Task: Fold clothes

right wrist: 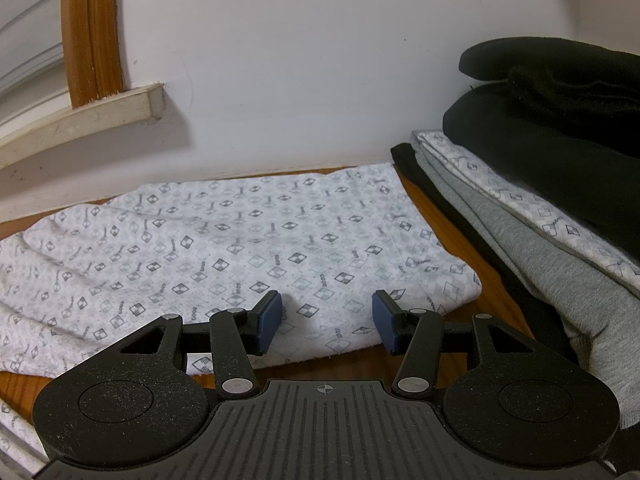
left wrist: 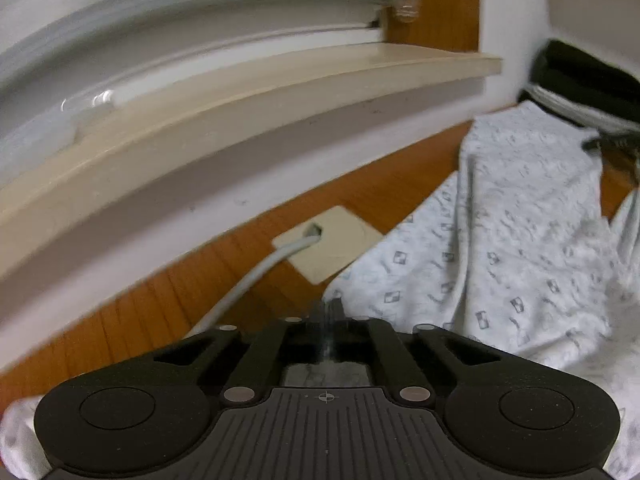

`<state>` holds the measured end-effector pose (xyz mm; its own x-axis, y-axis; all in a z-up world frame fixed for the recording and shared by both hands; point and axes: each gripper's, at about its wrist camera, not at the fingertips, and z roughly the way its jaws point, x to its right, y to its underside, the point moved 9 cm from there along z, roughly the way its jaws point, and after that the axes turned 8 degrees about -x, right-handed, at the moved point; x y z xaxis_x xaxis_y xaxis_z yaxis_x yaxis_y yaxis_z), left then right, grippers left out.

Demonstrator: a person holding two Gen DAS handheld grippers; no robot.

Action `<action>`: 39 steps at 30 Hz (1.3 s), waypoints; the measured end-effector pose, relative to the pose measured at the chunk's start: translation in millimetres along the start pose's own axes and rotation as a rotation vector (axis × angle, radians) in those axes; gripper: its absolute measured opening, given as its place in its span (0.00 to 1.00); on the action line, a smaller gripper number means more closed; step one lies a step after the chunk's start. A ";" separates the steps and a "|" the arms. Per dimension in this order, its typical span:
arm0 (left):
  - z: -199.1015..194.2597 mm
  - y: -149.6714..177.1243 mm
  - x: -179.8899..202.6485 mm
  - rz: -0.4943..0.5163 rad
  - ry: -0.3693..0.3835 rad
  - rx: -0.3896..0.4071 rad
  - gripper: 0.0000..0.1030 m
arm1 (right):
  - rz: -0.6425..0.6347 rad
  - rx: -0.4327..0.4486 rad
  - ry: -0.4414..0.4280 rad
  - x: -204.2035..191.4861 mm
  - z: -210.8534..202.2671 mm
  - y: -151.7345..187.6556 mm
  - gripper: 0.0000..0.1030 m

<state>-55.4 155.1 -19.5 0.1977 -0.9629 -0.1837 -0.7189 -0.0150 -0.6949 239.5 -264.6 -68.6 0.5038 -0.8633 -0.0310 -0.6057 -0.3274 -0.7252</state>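
Patterned garment (right wrist: 224, 236) (white) pinched by left jaws; right gripper (right wrist: 326, 322) jaws spread above it.

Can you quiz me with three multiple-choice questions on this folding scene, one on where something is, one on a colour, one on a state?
1. Where is the pile of folded clothes in the right wrist view?
A. right of the patterned cloth
B. on the window sill
C. left of the cloth

2. What colour is the top garment of the pile?
A. red
B. black
C. yellow

3. How do the right tongs stand?
A. shut on the cloth
B. shut on nothing
C. open over the cloth

Answers:
1 A, the pile sits by the right edge of the patterned cloth.
2 B, dark black fabric lies uppermost.
3 C, the blue pads are wide apart, cloth showing between them.
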 end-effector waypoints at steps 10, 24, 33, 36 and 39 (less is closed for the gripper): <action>-34.4 -2.8 -33.4 -0.095 -0.190 0.154 0.51 | -0.002 0.001 -0.002 1.2 0.6 0.7 0.50; -12.8 49.2 -72.3 -0.058 -0.279 -0.120 0.61 | -0.004 0.001 -0.003 2.2 0.5 1.1 0.50; -24.2 48.4 -106.1 -0.154 -0.219 -0.072 0.65 | -0.007 0.001 -0.003 2.0 0.7 1.2 0.50; -16.6 49.3 -113.9 -0.169 -0.151 -0.093 0.64 | -0.008 0.001 -0.003 2.1 0.9 1.0 0.50; -10.9 47.9 -114.4 -0.192 -0.068 -0.089 0.42 | -0.008 0.001 -0.003 2.2 0.9 1.0 0.50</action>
<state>-119.6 261.6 -24.1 0.3792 -0.9197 -0.1022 -0.7191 -0.2233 -0.6580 240.6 -266.5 -70.0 0.5107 -0.8593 -0.0276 -0.6008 -0.3338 -0.7264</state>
